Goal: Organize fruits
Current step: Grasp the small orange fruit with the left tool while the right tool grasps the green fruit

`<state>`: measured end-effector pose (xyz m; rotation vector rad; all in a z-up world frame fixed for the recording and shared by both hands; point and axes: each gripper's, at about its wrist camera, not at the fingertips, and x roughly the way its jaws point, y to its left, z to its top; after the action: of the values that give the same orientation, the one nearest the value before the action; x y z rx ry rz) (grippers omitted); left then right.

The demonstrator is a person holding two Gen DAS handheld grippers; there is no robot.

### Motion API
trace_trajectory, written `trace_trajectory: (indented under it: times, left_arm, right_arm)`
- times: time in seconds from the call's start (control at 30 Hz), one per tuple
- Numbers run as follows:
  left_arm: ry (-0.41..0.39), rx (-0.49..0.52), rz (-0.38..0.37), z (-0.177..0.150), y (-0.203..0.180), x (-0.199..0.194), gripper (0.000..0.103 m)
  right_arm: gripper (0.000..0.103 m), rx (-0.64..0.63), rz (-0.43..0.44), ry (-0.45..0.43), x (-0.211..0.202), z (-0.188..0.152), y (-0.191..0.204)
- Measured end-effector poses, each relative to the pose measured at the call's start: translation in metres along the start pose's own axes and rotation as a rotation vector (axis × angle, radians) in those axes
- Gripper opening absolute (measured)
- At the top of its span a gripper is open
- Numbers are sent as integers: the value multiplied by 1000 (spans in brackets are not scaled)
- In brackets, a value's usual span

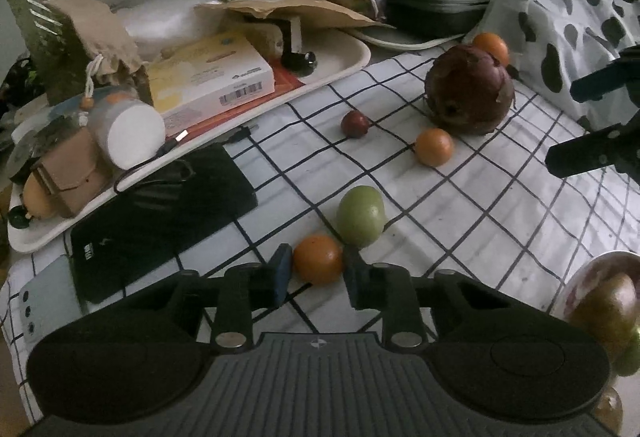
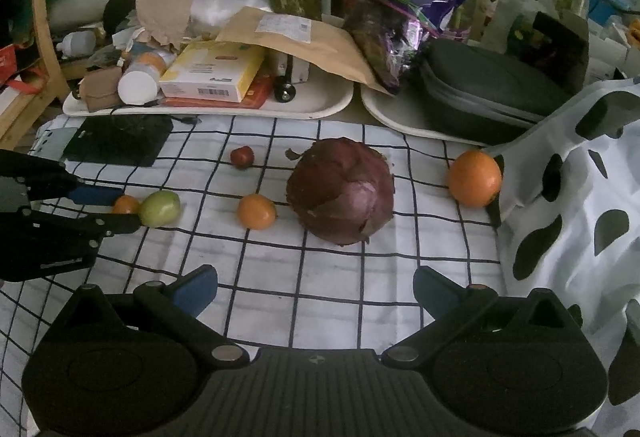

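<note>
My left gripper (image 1: 317, 269) is closed around a small orange fruit (image 1: 318, 259) on the checked cloth; it also shows in the right wrist view (image 2: 125, 204). A green fruit (image 1: 360, 215) lies just beyond it, touching. A second orange (image 1: 434, 146), a small dark red fruit (image 1: 355, 123), a big red cabbage (image 1: 469, 90) and a larger orange (image 1: 490, 48) lie farther off. My right gripper (image 2: 316, 293) is open and empty, low over the cloth in front of the cabbage (image 2: 341, 191).
A bowl (image 1: 580, 279) holding fruit sits at the right edge. Two white trays (image 2: 320, 109) full of boxes, bags and a dark case line the back. A black pouch (image 1: 160, 221) and a phone (image 1: 44, 313) lie at left. A spotted cloth (image 2: 580, 197) lies on the right.
</note>
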<state>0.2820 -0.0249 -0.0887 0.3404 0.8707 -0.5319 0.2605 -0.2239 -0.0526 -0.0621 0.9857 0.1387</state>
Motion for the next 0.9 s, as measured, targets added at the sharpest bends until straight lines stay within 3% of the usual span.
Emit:
trace_trajectory:
  times: [0.4, 0.53, 0.9]
  left_arm:
    - [18, -72, -40, -2, 10, 0, 25]
    - [11, -95, -39, -3, 18, -6, 25]
    - [-18, -155, -21, -12, 47, -27, 25]
  right_arm:
    - [103, -32, 66, -12, 0, 2, 20]
    - [95, -71, 97, -16, 4, 4, 33]
    - [88, -251, 165, -39, 28, 16, 78]
